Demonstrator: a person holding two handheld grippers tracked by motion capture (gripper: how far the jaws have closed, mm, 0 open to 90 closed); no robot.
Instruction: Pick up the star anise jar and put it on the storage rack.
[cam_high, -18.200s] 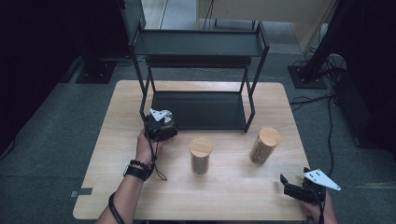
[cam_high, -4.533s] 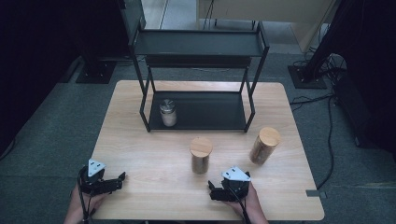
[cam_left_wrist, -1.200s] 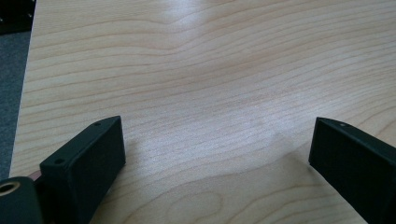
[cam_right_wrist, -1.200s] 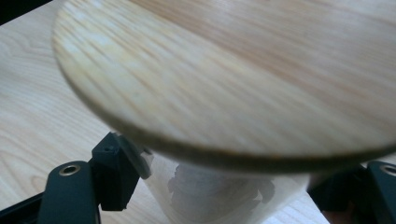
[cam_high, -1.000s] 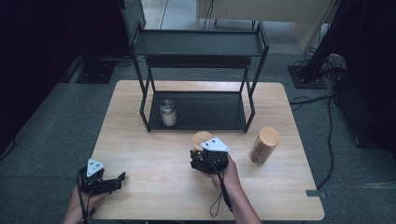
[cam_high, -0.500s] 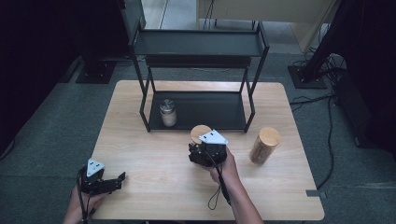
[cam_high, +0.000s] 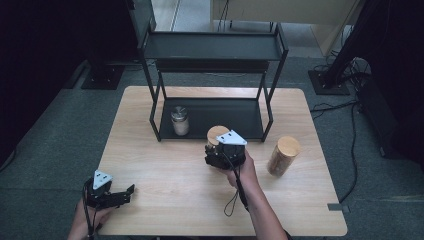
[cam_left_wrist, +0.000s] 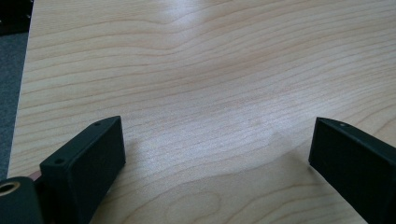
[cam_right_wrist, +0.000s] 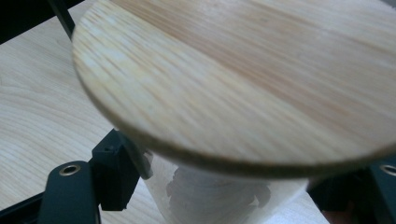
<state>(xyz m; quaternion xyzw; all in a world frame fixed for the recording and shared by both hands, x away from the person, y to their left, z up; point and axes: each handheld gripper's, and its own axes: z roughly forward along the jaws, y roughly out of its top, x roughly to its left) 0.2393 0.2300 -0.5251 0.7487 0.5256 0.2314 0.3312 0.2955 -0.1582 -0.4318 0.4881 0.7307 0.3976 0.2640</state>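
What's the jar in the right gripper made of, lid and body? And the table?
The jar body looks like clear glass or plastic; which one I can't tell. You can see pale contents through it. Its lid looks like bamboo or light wood, matte, with straight grain lines. The table shows pale wood grain with a soft sheen, possibly laminate.

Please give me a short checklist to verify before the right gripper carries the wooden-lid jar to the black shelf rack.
1. Right gripper shut on the wooden-lid jar: ok.
2. Fingers press the jar's body below the lid: ok.
3. Free space on the lower shelf beside the metal-lid jar: ok.
4. Left gripper open and away from the path: ok.
5. Second wooden-lid jar stands clear: ok.
6. Lid sits tight: cannot tell.
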